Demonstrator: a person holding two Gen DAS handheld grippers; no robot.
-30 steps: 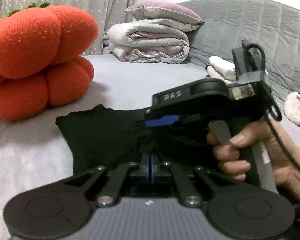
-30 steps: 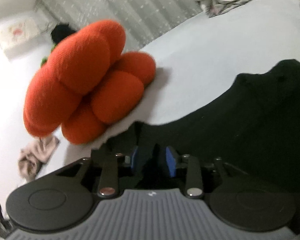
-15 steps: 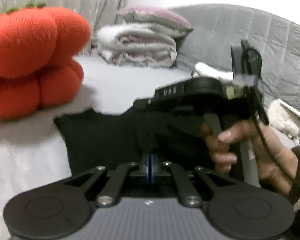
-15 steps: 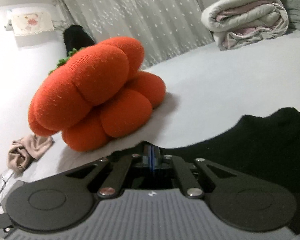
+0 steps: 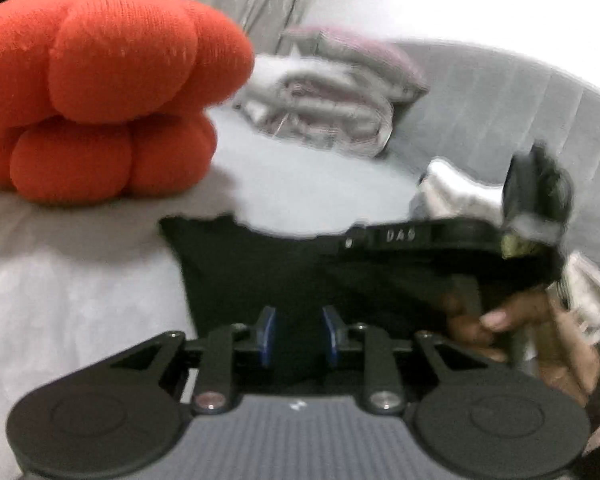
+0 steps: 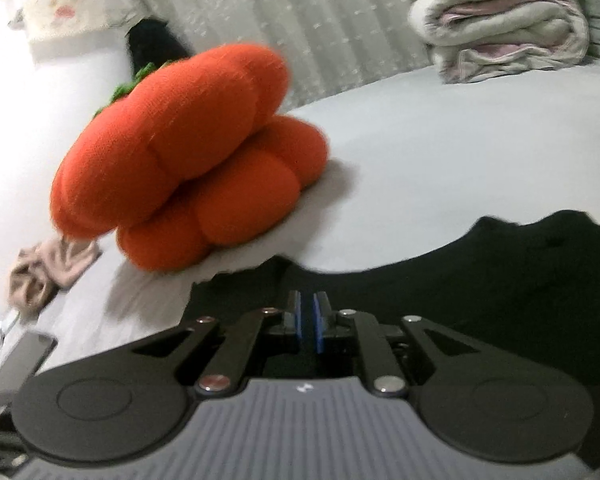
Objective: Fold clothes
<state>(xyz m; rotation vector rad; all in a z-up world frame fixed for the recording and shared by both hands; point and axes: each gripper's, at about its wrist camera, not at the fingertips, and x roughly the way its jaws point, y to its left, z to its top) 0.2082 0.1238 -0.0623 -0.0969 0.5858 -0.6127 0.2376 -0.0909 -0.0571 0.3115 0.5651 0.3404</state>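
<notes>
Nearest in the left wrist view, the left gripper (image 5: pixel 296 338) stands with its blue pads spread, a clear gap between them and nothing held; black cloth shows through the gap. The garment (image 5: pixel 252 272), a black piece, lies flat on the grey bed (image 5: pixel 80 280) just beyond those fingers, its far left corner pointing toward the plush. To the right, a hand (image 5: pixel 516 332) grips the handle of the right gripper (image 6: pixel 308 316), whose body crosses over the garment's right part. In the right wrist view that gripper's pads are drawn nearly together with only a thin slit between; they sit low over the garment's near left edge, and whether cloth is pinched there cannot be told. Farther left on the bed sits an orange plush (image 5: pixel 100 92), apart from the garment. Farthest, a folded blanket (image 5: pixel 332 112) rests against the grey backrest (image 5: pixel 500 104).
</notes>
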